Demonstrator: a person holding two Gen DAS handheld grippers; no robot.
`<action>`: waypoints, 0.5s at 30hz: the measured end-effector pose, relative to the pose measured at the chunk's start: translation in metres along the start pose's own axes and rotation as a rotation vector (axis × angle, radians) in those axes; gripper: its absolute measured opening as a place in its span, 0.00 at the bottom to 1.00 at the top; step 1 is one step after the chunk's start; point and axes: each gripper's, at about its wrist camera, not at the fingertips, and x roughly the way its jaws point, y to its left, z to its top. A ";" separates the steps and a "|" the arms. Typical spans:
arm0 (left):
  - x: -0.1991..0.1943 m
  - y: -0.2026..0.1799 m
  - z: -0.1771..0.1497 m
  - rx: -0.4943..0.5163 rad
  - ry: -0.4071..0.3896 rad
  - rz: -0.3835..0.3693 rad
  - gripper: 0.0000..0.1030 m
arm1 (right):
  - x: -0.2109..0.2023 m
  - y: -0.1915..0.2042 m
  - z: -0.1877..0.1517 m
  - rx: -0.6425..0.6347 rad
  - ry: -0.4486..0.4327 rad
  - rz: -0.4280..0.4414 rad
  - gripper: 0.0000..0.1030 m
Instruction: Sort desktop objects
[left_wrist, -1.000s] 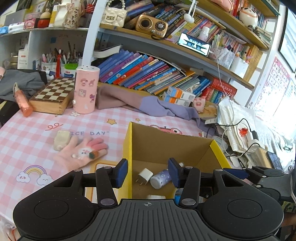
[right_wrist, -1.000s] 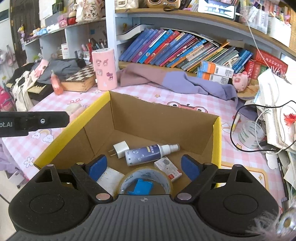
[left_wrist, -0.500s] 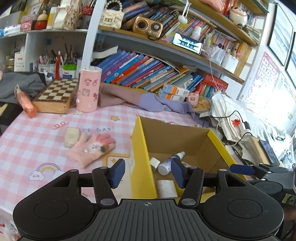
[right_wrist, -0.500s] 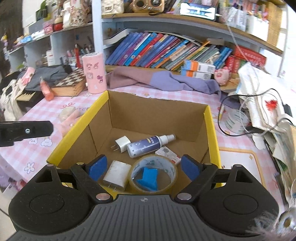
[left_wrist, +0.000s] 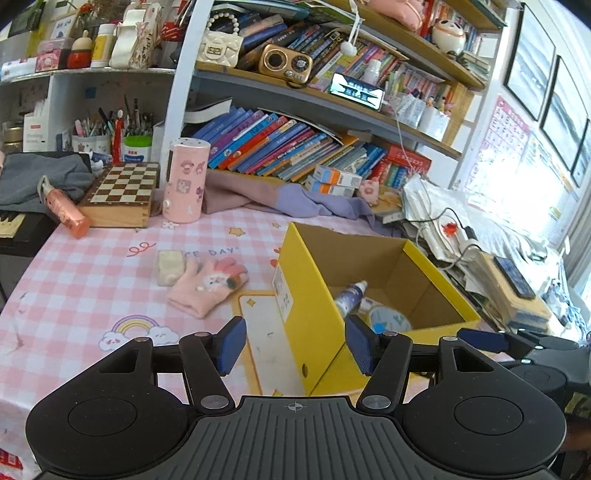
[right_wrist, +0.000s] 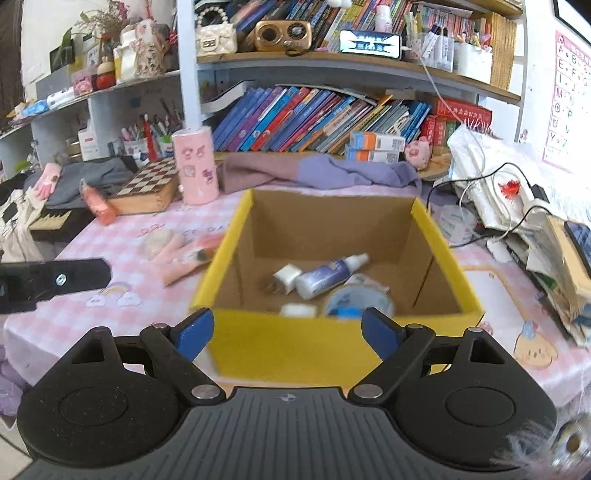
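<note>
Left wrist view: the left gripper (left_wrist: 295, 345) is hanging empty, jaws opening, over the near corner of the yellow box (left_wrist: 314, 295); the right gripper (right_wrist: 286, 330) is standing wide open and empty before the box. Sorting is looking partly done: a spray bottle (right_wrist: 327, 275), charger plug (right_wrist: 286, 277) and tape roll (right_wrist: 360, 301) are lying inside. The pink glove (left_wrist: 207, 286), at ten o'clock, is waiting outside, fingers pointing toward two o'clock.
</note>
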 end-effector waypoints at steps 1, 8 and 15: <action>-0.004 0.003 -0.001 0.005 0.001 -0.006 0.58 | -0.003 0.006 -0.004 0.001 0.002 -0.003 0.84; -0.024 0.024 -0.015 0.027 0.030 -0.032 0.58 | -0.020 0.043 -0.024 0.030 0.012 -0.027 0.84; -0.037 0.038 -0.031 0.057 0.083 -0.012 0.70 | -0.025 0.071 -0.045 0.051 0.064 -0.020 0.84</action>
